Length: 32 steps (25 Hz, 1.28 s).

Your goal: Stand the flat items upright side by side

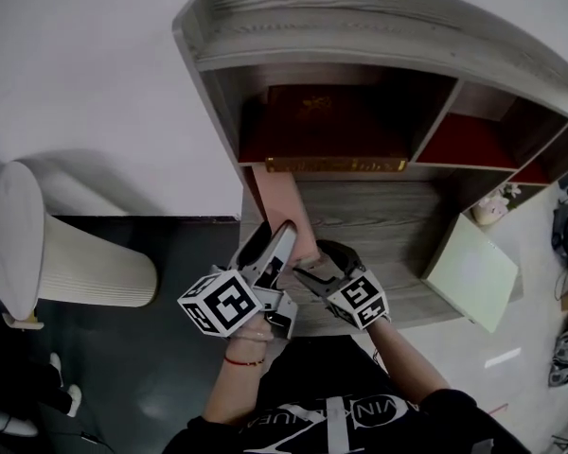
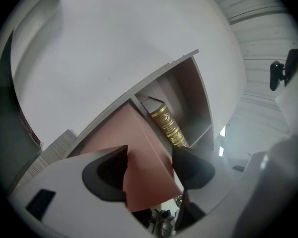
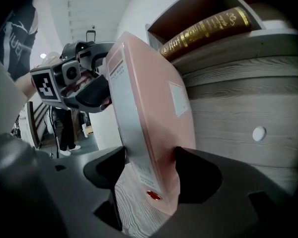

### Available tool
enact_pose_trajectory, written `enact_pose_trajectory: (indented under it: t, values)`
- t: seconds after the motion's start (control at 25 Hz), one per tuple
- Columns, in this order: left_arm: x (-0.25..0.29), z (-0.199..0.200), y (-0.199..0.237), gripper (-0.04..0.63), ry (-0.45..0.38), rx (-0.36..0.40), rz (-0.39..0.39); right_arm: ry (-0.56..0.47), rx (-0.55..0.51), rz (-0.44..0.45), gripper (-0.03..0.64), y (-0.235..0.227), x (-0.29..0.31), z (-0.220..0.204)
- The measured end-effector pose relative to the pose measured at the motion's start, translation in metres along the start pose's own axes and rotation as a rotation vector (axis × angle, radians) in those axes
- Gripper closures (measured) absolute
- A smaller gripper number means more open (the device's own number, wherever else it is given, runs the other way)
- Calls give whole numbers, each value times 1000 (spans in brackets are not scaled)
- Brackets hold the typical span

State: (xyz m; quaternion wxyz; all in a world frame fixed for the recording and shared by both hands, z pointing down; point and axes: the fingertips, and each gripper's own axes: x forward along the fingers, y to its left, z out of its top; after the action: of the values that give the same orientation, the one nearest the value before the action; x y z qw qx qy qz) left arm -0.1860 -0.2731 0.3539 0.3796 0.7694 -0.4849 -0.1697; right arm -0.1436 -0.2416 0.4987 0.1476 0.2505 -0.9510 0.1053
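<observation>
The grey wood-grain shelf unit (image 1: 360,26) has red-lined compartments, and in the leftmost one a dark red hardback book (image 1: 327,126) lies flat, its gold-lettered spine facing out; the lettering is too small to read. From that compartment's front edge a pink flat box file (image 1: 282,201) stands on edge on the grey tabletop (image 1: 388,220), running toward 6 o'clock. Its pale spine carries a printed strip and its face a small white label, neither legible. At 3 o'clock of the grippers lies a pale green flat folder (image 1: 471,274). The left gripper (image 1: 276,239) and the right gripper (image 1: 312,261) both reach in from 6 o'clock, nearly level, and the fingers of each are clamped on the file's near end from opposite sides.
</observation>
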Motion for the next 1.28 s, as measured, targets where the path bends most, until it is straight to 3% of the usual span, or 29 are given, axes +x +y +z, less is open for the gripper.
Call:
enact_pose_trajectory:
  t: [0.2, 0.68, 0.92, 1.16, 1.28]
  values:
    - [2, 7, 2, 325, -8, 39, -1, -9, 24, 42, 281, 5, 19, 7]
    - [1, 16, 10, 325, -9, 8, -42, -15, 50, 36, 255, -2, 45, 17]
    - [-6, 21, 13, 325, -16, 30, -25, -14, 44, 36, 249, 2, 54, 21]
    - [-11, 24, 11, 324, -3, 102, -21, -17, 57, 38, 245, 6, 61, 24]
    - [-16, 27, 10, 316, -13, 96, -24, -9, 62, 52, 239, 9, 67, 25]
